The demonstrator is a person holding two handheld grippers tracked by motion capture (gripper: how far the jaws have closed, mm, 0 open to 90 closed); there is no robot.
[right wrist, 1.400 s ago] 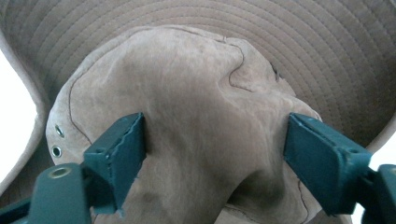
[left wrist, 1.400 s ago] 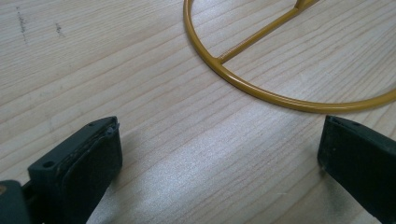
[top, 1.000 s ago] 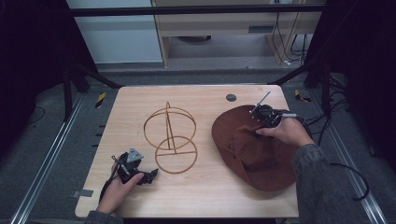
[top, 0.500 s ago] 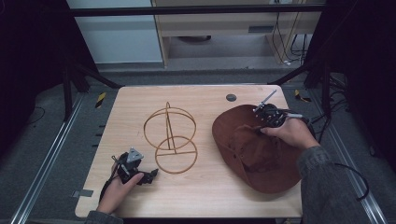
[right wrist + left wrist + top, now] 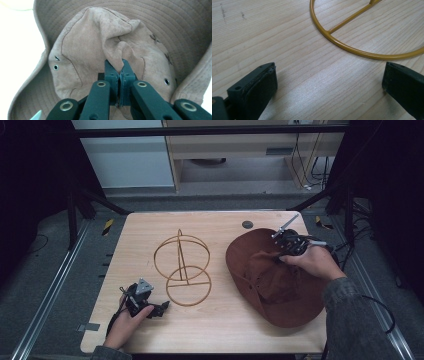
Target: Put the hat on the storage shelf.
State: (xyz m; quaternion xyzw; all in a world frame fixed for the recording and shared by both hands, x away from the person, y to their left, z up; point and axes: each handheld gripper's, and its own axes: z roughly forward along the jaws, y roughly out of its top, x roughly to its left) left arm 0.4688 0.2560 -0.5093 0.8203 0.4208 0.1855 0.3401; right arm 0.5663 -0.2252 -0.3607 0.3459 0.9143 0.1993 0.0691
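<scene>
A brown wide-brimmed hat (image 5: pixel 280 285) lies on the right half of the wooden table (image 5: pixel 220 330). My right gripper (image 5: pixel 278 256) is shut on a fold of the hat's crown (image 5: pixel 110 50), pinching the soft suede between its jaws. A golden wire stand (image 5: pixel 181 265) of rings and a post stands in the middle of the table. My left gripper (image 5: pixel 162 307) rests on the table near the front left, open, just short of the stand's base ring (image 5: pixel 352 47), with nothing between its fingers.
A small dark round disc (image 5: pixel 247 224) sits near the table's far edge. Metal rails run along both sides of the table. Black cables trail off to the right behind my right hand (image 5: pixel 315 262).
My right gripper and hand have shifted slightly on the hat's crown, and the fabric there has bunched a little. The left gripper has stayed where it was.
</scene>
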